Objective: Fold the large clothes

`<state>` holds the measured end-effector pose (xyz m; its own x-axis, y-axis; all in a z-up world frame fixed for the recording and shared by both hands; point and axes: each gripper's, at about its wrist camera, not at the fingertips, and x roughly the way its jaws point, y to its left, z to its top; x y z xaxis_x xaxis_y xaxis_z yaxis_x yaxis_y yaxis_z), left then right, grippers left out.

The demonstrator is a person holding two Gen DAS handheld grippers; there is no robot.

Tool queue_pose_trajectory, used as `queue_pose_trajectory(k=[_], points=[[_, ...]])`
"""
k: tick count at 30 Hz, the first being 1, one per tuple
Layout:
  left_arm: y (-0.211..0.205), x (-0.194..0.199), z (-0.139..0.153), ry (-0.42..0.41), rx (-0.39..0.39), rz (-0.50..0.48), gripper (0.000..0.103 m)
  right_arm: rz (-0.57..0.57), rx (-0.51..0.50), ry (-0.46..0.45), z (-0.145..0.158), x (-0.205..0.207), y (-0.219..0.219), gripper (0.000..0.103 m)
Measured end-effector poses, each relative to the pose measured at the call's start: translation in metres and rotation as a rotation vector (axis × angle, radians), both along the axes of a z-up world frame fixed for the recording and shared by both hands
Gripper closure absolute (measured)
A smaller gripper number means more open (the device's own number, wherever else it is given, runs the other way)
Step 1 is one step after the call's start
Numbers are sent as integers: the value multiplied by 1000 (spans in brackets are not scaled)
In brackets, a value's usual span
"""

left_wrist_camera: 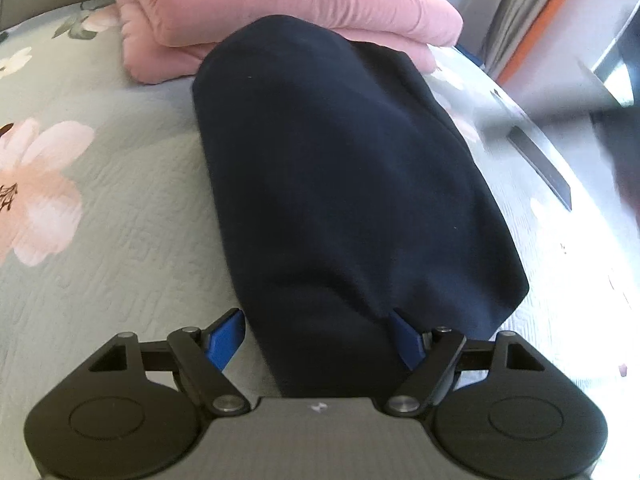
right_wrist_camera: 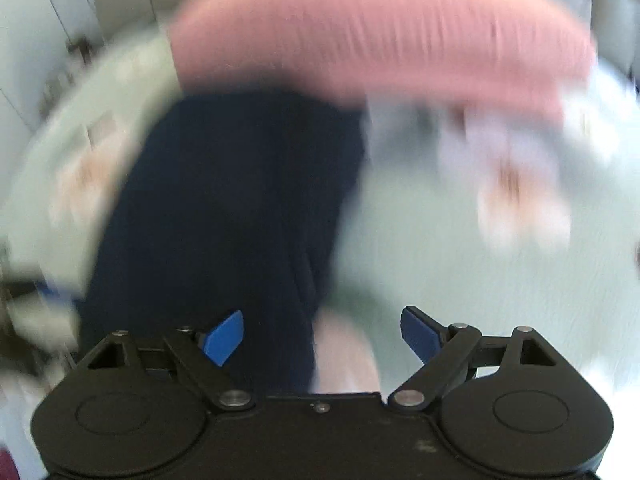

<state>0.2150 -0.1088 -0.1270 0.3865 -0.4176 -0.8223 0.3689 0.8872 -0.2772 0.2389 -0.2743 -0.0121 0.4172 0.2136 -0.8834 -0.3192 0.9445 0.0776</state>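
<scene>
A folded navy-blue fabric garment (left_wrist_camera: pixel 340 184) runs down the middle of the pale green floral quilted bedspread (left_wrist_camera: pixel 104 232), its far end against a stacked pink padded quilt (left_wrist_camera: pixel 280 12). Open bedspread lies on both sides of the garment.

Floral bedspread (left_wrist_camera: pixel 120 220): navy garment (left_wrist_camera: pixel 340 180), pink quilt (left_wrist_camera: pixel 280 4).

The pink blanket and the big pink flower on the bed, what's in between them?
Just bare bedspread. In the left wrist view, only quilted grey-green cover lies between the folded pink blanket and the pink flower. The dark garment sits off to the side.
</scene>
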Motion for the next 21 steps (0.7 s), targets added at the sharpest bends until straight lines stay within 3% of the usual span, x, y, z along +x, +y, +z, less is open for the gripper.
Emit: queue_pose_trajectory(k=[4,7,9,10,14,17,21], points=[[-8,1,0,-7,28,-13,22,123,3,-86,22,46,71,1],[-5,3,-2,8,13,-10,20,287,-37,-31,0,74,129,1],[-2,5,-3,8,2,4,20,324,-145,-34,-24,88,156,0],[1,7,-4,11,-6,15,19,337,-151,-10,-38,95,159,0],[10,16,-11,64,-63,55,11,312,32,97,-67,131,132,0],[13,19,-17,96,-94,75,10,284,131,131,-66,131,115,0],[15,16,-17,96,-101,73,10,246,190,137,-57,131,97,0]])
